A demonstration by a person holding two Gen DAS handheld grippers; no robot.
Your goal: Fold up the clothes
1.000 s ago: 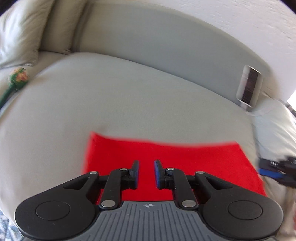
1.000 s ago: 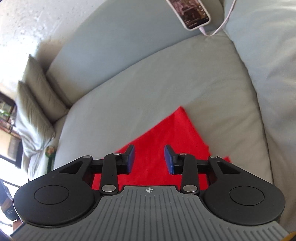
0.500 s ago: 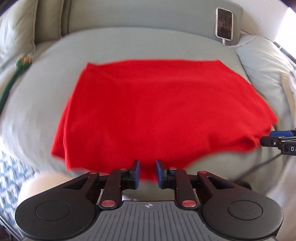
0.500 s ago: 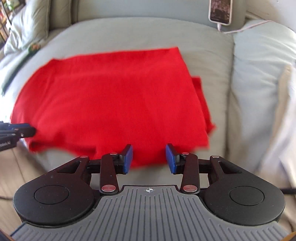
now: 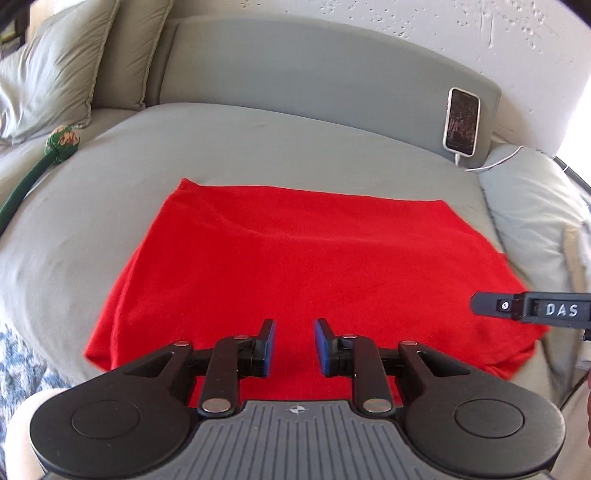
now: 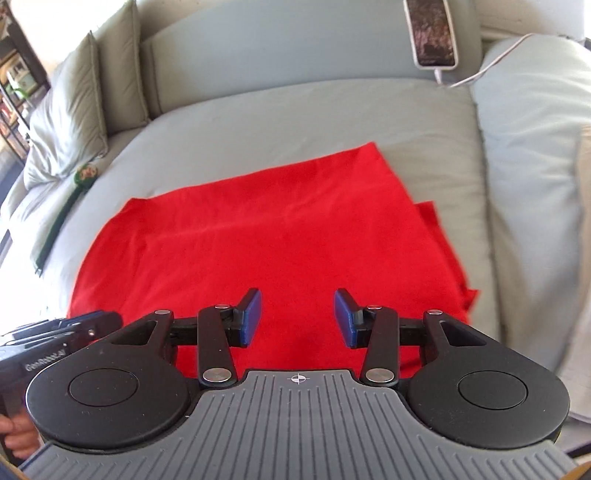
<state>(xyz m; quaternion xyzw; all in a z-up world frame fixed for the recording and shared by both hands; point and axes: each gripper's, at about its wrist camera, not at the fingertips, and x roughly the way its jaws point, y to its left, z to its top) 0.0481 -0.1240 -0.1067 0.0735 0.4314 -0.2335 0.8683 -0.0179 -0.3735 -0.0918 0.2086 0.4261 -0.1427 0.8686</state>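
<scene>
While both my claws hover near the front edge of the seat, the grey sofa cushion [image 5: 258,147] fills most of what I see, with the grey backrest [image 5: 314,74] rising behind it against a white textured wall [image 5: 443,33]. Spread flat on that cushion lies the red garment [image 5: 303,266], folded into a rough rectangle; from my right claw's camera a second red layer [image 6: 430,218] peeks out along its right edge. Light grey pillows [image 5: 51,70] are stacked at the left end of the sofa, and another pale cushion [image 5: 532,206] sits at the right end, just beside the garment's right border.

My left gripper [image 5: 294,346] hangs over the near edge of the red cloth, its blue-padded fingers [image 5: 269,347] apart with nothing between them. My right gripper [image 6: 297,318] hangs over the same near edge further right, its fingers spread wider, also empty. Each claw shows at the side of the other's view.

A smartphone [image 5: 462,121] leans upright against the backrest at the far right, a white cable [image 5: 491,162] trailing from its bottom onto the pale cushion. On the left, well apart from the garment, lies a green rope toy [image 5: 61,142] with a knotted ball end.
</scene>
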